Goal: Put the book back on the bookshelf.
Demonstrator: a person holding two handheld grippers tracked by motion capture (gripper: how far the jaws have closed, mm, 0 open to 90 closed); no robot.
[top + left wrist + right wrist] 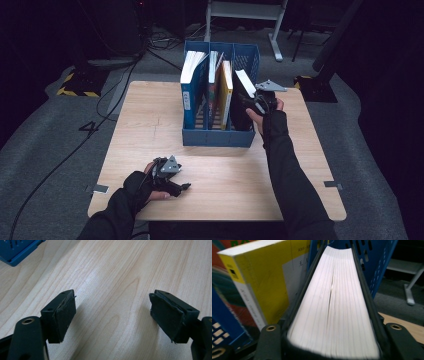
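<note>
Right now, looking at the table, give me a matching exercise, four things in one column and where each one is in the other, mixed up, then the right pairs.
Things:
1. black book
2. yellow book
3. blue book
4. left gripper

Places or states:
A. left compartment of the blue file rack
B. middle compartment of the rack
C. low over the bare wooden table, jaws wide apart
D. right compartment, between the jaws of the right gripper

Pairs: 1-D, 2-B, 3-A, 4-C
</note>
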